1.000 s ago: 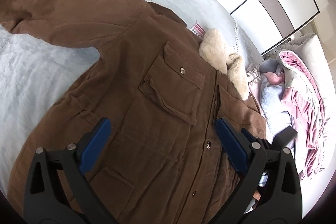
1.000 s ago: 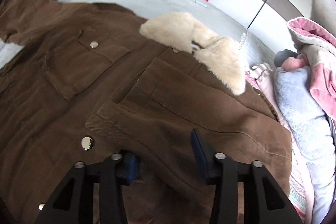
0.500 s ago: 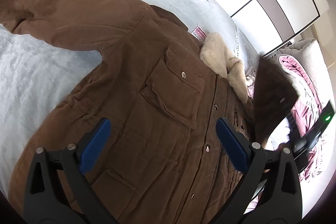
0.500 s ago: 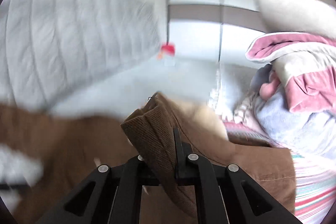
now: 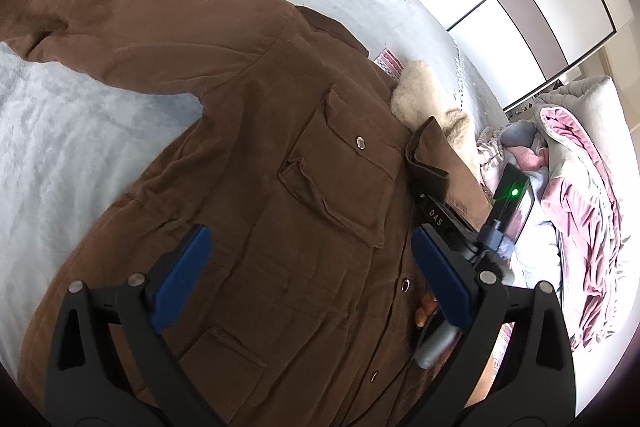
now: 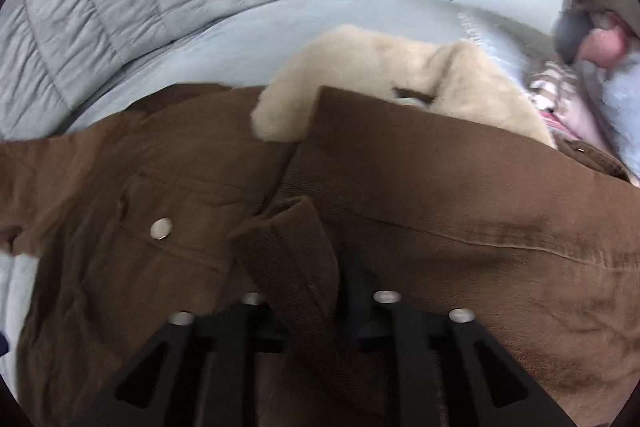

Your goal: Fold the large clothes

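1. R gripper: jaws have just been opening, now narrow-set w/ the jacket's sleeve cuff between them; whether pads press it, can't tell – view blurred.
2. L gripper: jaws wide, nothing between, hovering over jacket front.
3. Brown corduroy jacket: spread front-up on grey bed cover. One sleeve laid across chest, cuff near chest pocket; other sleeve outstretched away from the pocket.
4. Fleece collar: beyond pocket, partly under folded sleeve.
5. Risk: cuff may snag on a jaw as R gripper pulls off, dragging sleeve off chest & undoing fold. Stiff cuff stands up; may spring back.
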The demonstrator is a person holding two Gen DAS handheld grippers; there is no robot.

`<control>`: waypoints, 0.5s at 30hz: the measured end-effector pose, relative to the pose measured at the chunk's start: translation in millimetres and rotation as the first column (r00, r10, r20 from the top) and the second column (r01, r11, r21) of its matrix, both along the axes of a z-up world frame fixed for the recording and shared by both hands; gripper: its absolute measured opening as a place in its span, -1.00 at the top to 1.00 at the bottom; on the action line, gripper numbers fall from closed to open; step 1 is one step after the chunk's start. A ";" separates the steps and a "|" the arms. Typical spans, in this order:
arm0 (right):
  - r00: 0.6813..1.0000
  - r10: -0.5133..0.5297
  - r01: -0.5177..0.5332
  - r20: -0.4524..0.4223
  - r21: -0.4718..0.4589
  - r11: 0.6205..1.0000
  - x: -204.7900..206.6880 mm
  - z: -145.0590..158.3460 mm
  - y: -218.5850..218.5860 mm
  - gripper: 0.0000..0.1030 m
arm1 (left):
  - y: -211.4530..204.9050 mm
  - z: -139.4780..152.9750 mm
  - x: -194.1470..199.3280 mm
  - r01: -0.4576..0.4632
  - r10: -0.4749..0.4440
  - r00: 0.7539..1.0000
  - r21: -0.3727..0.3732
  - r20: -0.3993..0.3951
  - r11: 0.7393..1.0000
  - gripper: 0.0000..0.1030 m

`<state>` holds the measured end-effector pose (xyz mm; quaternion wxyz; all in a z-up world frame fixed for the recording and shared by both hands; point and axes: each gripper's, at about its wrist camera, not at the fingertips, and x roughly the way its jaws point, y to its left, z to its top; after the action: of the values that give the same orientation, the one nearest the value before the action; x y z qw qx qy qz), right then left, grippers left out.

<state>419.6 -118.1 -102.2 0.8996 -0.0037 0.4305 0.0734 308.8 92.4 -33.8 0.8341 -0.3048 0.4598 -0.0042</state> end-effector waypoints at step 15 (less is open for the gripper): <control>0.971 0.239 -0.227 0.020 -0.234 0.945 -65.6 6.6 15.0 0.05 | -10.0 -0.9 -2.1 0.012 -0.012 1.000 0.016 0.001 1.000 -0.94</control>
<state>354.0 -103.1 -95.5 0.8882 -0.1602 0.4109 0.1288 306.7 82.5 -34.6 0.8366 -0.2955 0.4612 -0.0057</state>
